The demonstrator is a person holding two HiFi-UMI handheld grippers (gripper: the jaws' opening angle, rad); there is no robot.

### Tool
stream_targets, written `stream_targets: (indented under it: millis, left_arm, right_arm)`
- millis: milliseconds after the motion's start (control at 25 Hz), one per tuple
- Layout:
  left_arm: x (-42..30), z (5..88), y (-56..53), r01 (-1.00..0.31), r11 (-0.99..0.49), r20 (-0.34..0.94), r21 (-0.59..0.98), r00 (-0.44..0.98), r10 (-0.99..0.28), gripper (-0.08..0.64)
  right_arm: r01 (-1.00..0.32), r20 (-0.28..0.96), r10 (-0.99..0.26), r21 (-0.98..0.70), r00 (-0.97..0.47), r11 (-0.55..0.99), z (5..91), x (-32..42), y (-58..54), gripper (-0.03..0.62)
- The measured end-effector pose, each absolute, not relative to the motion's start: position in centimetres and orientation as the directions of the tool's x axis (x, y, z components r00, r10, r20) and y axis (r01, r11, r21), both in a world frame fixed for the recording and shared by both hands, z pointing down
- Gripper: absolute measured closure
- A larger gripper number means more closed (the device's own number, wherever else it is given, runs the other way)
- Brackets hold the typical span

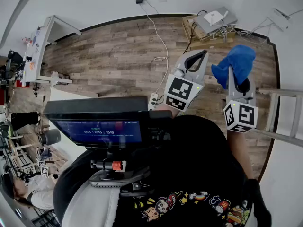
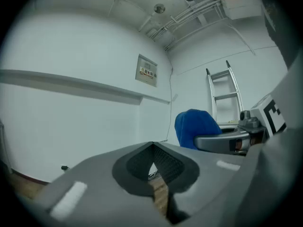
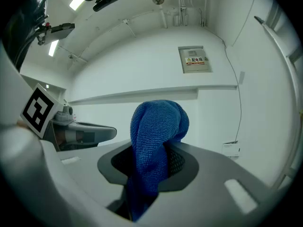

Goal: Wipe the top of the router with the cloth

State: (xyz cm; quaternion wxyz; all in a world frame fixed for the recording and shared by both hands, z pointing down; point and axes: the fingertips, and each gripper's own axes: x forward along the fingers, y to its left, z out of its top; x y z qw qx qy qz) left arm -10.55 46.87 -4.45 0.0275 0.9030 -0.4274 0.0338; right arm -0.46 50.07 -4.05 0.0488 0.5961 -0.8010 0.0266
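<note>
The router (image 1: 214, 19), a flat grey box with white cables trailing off it, lies on a low wooden worktop (image 1: 188, 28) by the wall, and both tools are held well short of it, up in the air. The right gripper (image 3: 156, 151) has its fingers pressed together on the blue cloth (image 3: 157, 124), which bulges out past the tips in a loose wad and hangs on the near side of the router. The left gripper (image 2: 152, 148) sits just beside the cloth, on the side farther from the router's cables; its fingers meet at the tips with nothing between them. The step in hand looks like the approach, with no wiping begun. To do it well, the right gripper should probably come down so that the wad, not the hard tips, meets the router's top, then sweep flat from one edge to the other with light pressure. The box looks light and its cables are loose, so a hard push could slide it; the empty left gripper could steady the router's near edge.
</note>
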Motion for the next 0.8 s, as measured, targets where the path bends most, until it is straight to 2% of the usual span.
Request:
stream_targets:
  millis: [800]
  left_arm:
    - [-13.6, -3.1, 43.4, -0.724, -0.685, 0.106, 0.084, 0.690, -0.716, 0.560]
  right_arm:
    - [-0.969, 0.127, -0.961, -0.007, -0.247, 0.248, -2.8, -4.2, 47.6, 0.459]
